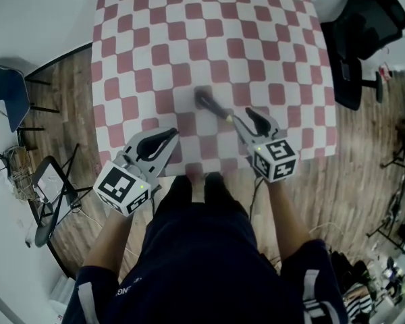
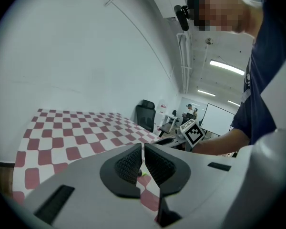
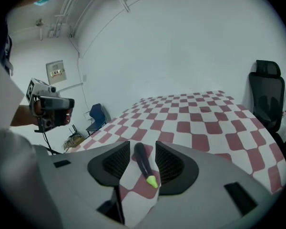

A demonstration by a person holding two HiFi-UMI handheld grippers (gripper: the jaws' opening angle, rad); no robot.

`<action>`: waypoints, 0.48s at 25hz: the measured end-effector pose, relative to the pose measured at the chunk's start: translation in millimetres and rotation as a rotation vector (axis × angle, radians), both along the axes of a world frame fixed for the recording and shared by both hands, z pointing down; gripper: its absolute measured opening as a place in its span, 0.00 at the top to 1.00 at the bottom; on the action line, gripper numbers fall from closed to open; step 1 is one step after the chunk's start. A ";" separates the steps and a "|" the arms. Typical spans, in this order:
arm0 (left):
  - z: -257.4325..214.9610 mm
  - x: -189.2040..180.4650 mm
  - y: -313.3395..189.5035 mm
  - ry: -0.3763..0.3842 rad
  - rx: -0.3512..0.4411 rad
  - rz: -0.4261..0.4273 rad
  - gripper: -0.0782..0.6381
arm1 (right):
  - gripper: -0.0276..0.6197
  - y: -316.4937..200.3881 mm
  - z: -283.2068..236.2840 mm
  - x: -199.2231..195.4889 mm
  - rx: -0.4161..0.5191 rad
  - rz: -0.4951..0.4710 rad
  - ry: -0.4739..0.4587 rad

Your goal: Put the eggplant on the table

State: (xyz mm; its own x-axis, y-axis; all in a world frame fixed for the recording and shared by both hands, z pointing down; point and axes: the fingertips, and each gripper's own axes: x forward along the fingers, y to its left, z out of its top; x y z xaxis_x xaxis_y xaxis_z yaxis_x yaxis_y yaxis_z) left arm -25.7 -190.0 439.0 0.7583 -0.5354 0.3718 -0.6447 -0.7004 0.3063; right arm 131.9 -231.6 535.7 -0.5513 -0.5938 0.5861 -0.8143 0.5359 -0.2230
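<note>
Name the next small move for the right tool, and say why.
Probably draw the right tool back, away from the eggplant. The eggplant lies flat on the checkered table, and the tool's jaws stand apart with neither pad on it, so the placing looks done.

Lighting: even, cool, indoor; ceiling strip lights point(image 2: 225, 67) glare in the left gripper view. Shadows: soft and faint. Blur: eggplant point(image 1: 211, 104) smeared and hazy on the table point(image 1: 256, 46) in the head view. Distortion: strong fisheye, dark vignetted corners throughout.
</note>
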 end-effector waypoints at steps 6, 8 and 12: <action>-26.3 0.0 8.2 0.032 0.060 0.007 0.84 | 0.83 22.2 -63.9 -6.9 0.062 -0.005 -0.105; -33.8 0.1 11.0 0.041 0.076 0.009 0.84 | 0.87 28.0 -83.8 -9.6 0.080 -0.011 -0.144; -44.6 0.6 15.8 0.054 0.099 0.017 0.84 | 0.91 36.5 -119.4 -13.2 0.123 -0.016 -0.198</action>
